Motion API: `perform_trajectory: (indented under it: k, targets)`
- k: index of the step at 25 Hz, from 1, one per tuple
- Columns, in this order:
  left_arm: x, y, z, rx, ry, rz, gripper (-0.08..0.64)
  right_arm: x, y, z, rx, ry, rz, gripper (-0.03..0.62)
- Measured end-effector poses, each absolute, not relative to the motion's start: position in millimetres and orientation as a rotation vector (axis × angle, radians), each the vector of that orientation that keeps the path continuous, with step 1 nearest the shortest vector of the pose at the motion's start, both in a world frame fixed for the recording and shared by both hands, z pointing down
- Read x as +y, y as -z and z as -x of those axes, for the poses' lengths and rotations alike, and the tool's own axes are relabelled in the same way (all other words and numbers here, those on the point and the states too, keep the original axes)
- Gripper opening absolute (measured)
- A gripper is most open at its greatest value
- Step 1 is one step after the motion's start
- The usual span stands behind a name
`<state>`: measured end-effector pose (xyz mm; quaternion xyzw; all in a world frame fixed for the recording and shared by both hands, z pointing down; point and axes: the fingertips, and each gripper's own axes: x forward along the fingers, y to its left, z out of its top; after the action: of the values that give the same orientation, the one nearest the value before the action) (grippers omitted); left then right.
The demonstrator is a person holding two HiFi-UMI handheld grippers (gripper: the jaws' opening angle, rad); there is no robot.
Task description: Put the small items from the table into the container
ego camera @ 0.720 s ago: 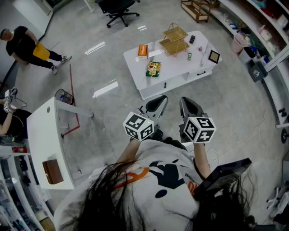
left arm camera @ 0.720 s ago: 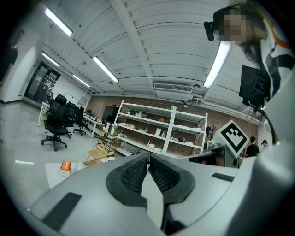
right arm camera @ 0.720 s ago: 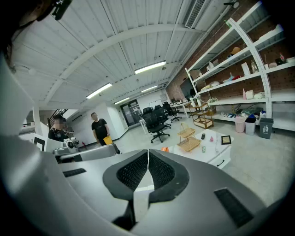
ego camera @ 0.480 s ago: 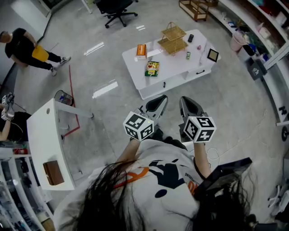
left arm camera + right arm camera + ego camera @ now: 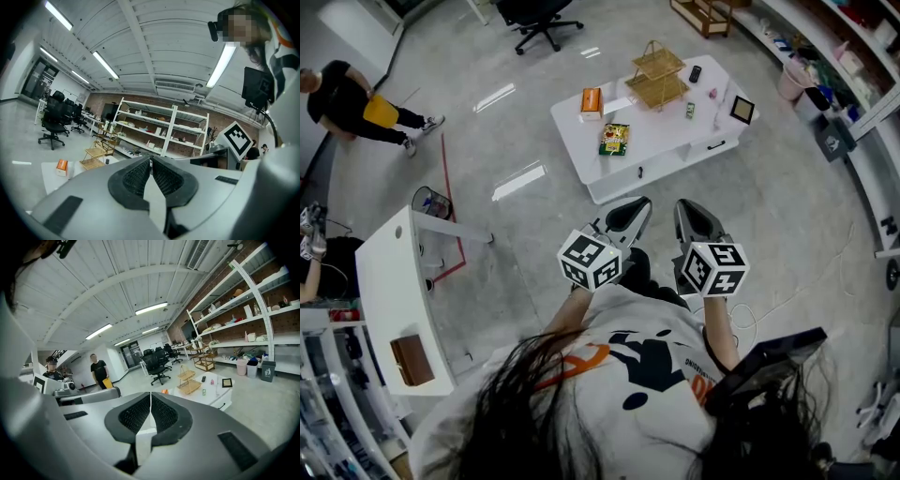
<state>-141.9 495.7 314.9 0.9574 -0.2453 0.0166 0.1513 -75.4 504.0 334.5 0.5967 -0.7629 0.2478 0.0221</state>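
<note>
A low white table stands on the floor well ahead of me. On it are a wooden two-tier basket, an orange box, a green snack pack, a small can, a black item, a pink item and a framed picture. My left gripper and right gripper are held side by side in front of my chest, far short of the table. Both are shut with nothing between their jaws. The right gripper view shows the table and basket beyond the closed right gripper.
A white desk with a brown box stands at my left. A black office chair is beyond the table. A person in black stands far left. Shelving and a pink bin line the right wall.
The table sits slightly higher and further left in the head view than before. Both grippers keep the same pose and stay shut.
</note>
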Motion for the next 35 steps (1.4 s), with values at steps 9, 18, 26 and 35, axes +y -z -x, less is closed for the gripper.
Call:
perform_trajectory:
  k: [9, 18, 26, 35]
  targets:
    - [447, -313, 121, -0.698, -0.037, -2.733, 0.014, 461, -339, 44, -2.344, -0.812, -1.890, 0.020]
    - [363, -327, 88, -0.646, -0.060, -2.714, 0.014, 382, -353, 9, -2.297, -0.858, -1.922, 0.020]
    - [254, -322, 80, -0.627, -0.068, -2.698, 0.014, 285, -359, -1, -2.250, -0.925, -1.932, 0.020]
    - [149, -339, 71, -0.556, -0.091, -2.682, 0.014, 188, -374, -15, -2.169, -0.979, -1.992, 0.020]
